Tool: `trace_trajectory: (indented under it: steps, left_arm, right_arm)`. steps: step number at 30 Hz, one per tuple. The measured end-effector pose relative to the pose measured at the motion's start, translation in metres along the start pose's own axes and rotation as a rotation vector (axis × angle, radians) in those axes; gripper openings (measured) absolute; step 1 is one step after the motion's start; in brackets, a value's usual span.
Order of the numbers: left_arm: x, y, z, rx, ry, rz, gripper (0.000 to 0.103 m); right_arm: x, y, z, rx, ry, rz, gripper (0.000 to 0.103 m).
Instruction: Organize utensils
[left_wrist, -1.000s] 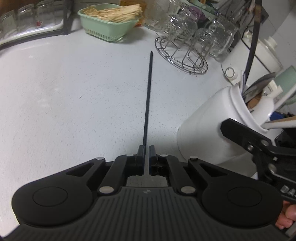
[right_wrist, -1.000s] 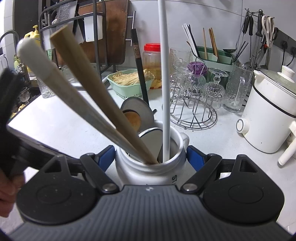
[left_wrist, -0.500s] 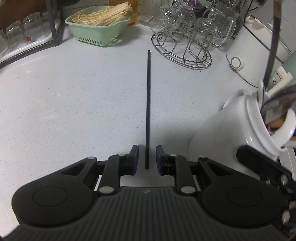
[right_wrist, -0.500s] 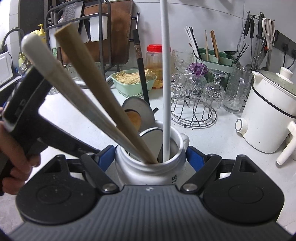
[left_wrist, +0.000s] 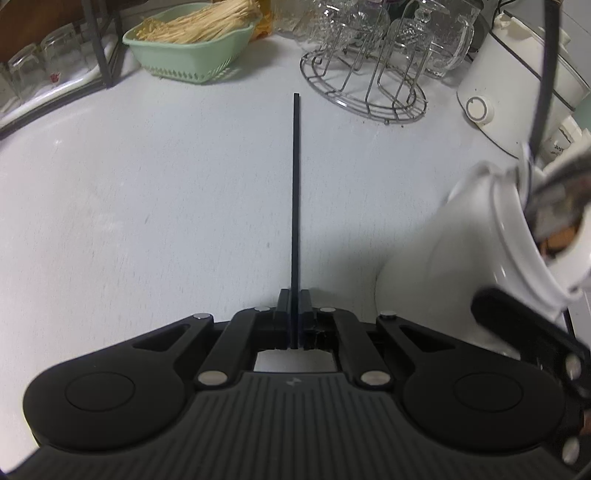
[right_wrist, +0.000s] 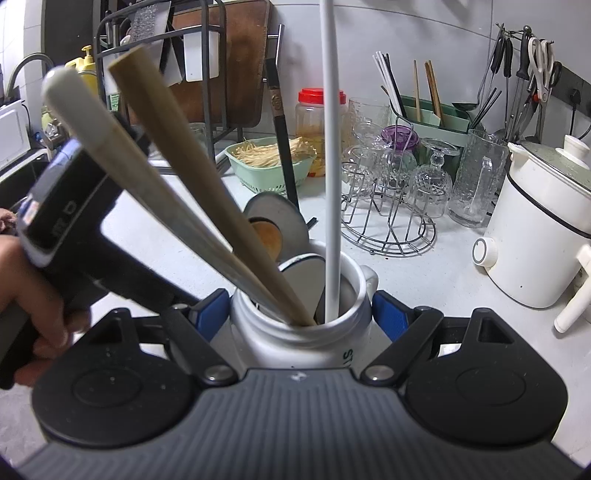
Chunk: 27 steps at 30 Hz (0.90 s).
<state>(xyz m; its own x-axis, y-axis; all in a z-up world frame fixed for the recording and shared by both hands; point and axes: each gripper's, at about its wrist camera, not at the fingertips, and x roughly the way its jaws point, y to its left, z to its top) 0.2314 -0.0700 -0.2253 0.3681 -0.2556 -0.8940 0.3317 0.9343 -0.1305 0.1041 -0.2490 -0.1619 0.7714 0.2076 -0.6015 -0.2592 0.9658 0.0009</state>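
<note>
Kitchen corner, pale speckled desk (left_wrist: 147, 206) under dim light, grey tiled wall behind. Along the back: a mint-green basket (left_wrist: 192, 55) heaped with pale straw-coloured sticks, a round wire rack (left_wrist: 364, 92) hung with upturned cut-glass cups, a red-lidded plastic jar (right_wrist: 320, 122), a green caddy (right_wrist: 432, 114) of chopsticks, hooks with scissors and ladles, and a white electric cooker (right_wrist: 535, 229) with a round dial at far right. A dark metal shelf frame (right_wrist: 218, 92) with a wooden board stands behind, to the left. Left gripper (left_wrist: 294, 317) angled steeply down at the desk; its fingers (left_wrist: 283, 310) are pressed together on the near end of a single black chopstick (left_wrist: 295, 206), which runs straight away from the camera toward the wire rack, far tip just short of it. Whether the chopstick rests on the desk or is lifted off it, cannot tell. Right gripper (right_wrist: 301, 314) is just right of the left one, its blue-padded fingers (right_wrist: 208, 312) clamped on either side of a white ceramic utensil jar (right_wrist: 299, 332), lettering partly visible on its front. In the jar: a thick white handle (right_wrist: 122, 155), a wooden handle (right_wrist: 184, 162), a thin white rod (right_wrist: 330, 166) standing nearly upright, a black handle (right_wrist: 282, 140), plus spoon bowls at the rim. A hand (right_wrist: 33, 317) grips the left tool's handle at the left edge of the right view.
</note>
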Motion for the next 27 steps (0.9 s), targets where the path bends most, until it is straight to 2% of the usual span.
trace_trajectory:
  steps: [13, 18, 20, 22, 24, 27]
  left_arm:
    - [-0.046, -0.003, -0.060, -0.090, -0.003, -0.050, 0.000]
    - [-0.051, -0.010, -0.063, -0.072, -0.076, -0.019, 0.001]
    - [-0.048, -0.010, -0.058, -0.086, -0.096, -0.019, 0.006]
    - [-0.042, -0.011, -0.051, -0.078, -0.102, 0.011, 0.019]
    - [-0.037, -0.012, -0.044, -0.069, -0.117, 0.029, 0.026]
    - [-0.027, -0.007, -0.033, -0.077, -0.126, -0.004, 0.026]
  right_arm:
    - [0.005, -0.002, 0.004, -0.011, 0.005, 0.022, 0.086]
    - [0.005, -0.003, 0.004, -0.025, 0.004, 0.038, 0.086]
    - [0.005, -0.004, 0.004, -0.029, 0.006, 0.047, 0.086]
    - [0.005, -0.005, 0.004, -0.031, 0.009, 0.053, 0.086]
    - [0.005, -0.005, 0.004, -0.034, 0.011, 0.055, 0.086]
    - [0.003, -0.006, 0.004, -0.031, 0.013, 0.055, 0.086]
